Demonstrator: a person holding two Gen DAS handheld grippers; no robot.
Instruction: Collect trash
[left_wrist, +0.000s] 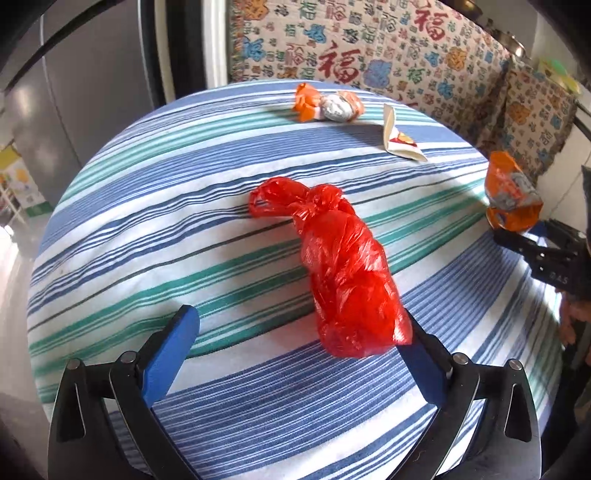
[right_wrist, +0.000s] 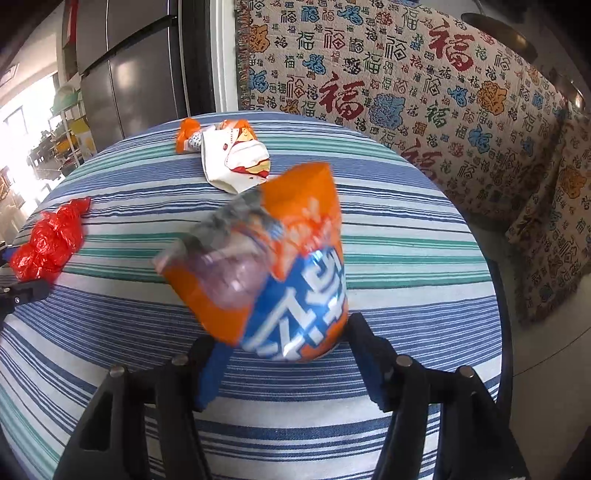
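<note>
Red bag (left_wrist: 343, 269) lies on the striped worktop (left_wrist: 147, 229), its end touching one pad of the wide-open left tool (left_wrist: 295, 332). Right tool (right_wrist: 284, 354) grips an orange wrapper (right_wrist: 273, 258) above the cloth. Collection is midway; next, likely carry the wrapper into the bag, which looks knotted.

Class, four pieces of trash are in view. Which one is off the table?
The orange-and-blue snack bag, held up by the right gripper; the red bag and both wrappers lie on the striped cloth.
</note>
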